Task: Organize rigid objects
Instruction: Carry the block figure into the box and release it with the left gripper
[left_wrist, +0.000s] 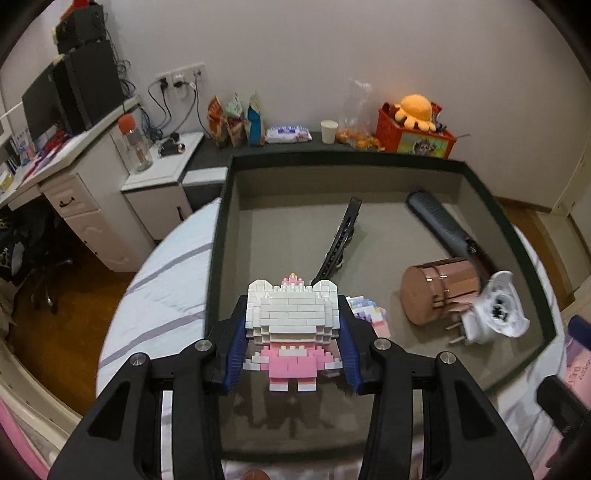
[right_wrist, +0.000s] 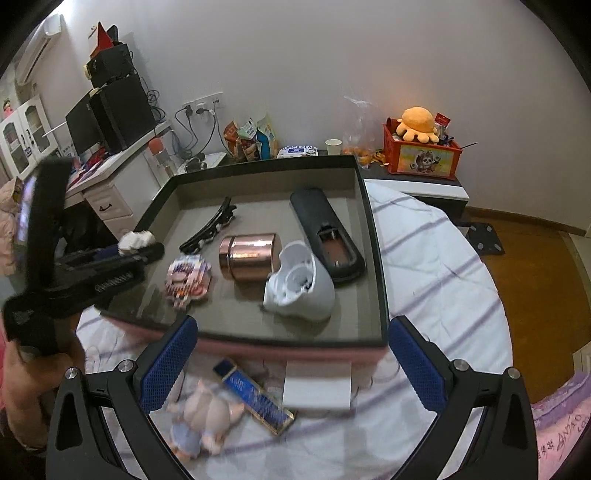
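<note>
My left gripper (left_wrist: 292, 334) is shut on a white-and-pink brick figure (left_wrist: 292, 325) and holds it above the near left part of a dark-rimmed grey box (left_wrist: 218, 236). The box holds a black hair clip (left_wrist: 341, 240), a dark comb (left_wrist: 439, 218), a copper tin (left_wrist: 436, 291), a white plug adapter (left_wrist: 495, 314) and a small pink card (left_wrist: 369, 314). My right gripper (right_wrist: 291, 354) is open and empty over the bed, in front of the box (right_wrist: 373, 258). Under it lie a small pig doll (right_wrist: 207, 413), a blue bar (right_wrist: 255, 395) and a white card (right_wrist: 317, 384).
The box sits on a striped bed sheet (right_wrist: 436, 266). Behind it a dark shelf carries snack bags (left_wrist: 236, 122), a paper cup (left_wrist: 328, 131) and a red crate with an orange plush (left_wrist: 413, 129). A white desk (left_wrist: 74, 173) stands at the left.
</note>
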